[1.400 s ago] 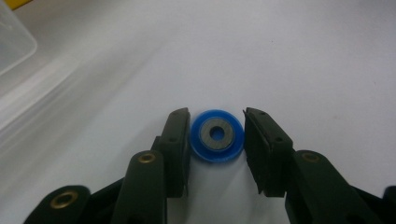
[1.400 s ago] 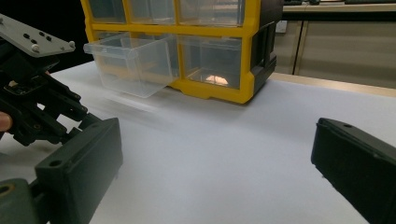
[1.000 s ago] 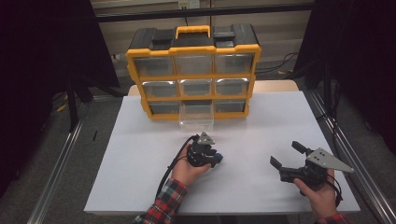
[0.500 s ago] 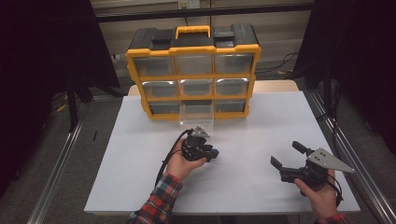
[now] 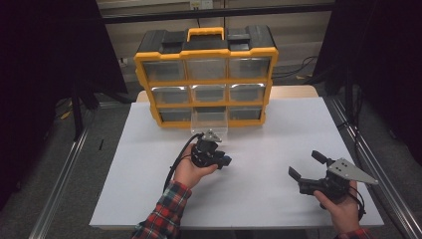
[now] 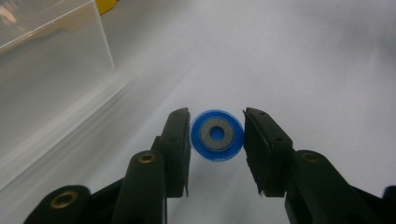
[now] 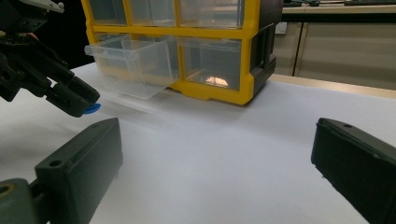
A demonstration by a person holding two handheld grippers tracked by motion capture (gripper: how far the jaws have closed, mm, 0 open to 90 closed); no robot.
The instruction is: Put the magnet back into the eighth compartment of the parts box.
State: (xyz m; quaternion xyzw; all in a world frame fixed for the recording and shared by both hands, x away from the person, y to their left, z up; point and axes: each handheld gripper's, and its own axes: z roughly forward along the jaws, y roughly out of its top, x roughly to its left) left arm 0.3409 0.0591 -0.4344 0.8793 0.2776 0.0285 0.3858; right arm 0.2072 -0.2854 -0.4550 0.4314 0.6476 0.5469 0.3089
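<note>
Blue ring (image 6: 216,135) pinched between left tongs (image 6: 217,140), right tongs (image 5: 308,172) spread wide, holding nothing

Bench and surroundings
A white sheet (image 5: 278,149) covers the bench (image 5: 293,92), whose wood edge shows behind it. Metal rails (image 5: 59,184) run along both sides, dark curtains (image 5: 45,55) hang beyond, and cables (image 5: 298,67) lie on the floor at the back right.

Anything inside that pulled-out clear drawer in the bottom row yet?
The pulled-out drawer looks empty through its clear walls, though its rear is hidden inside the organizer. The blue disc sits between the left gripper jaws, outside it.
</note>
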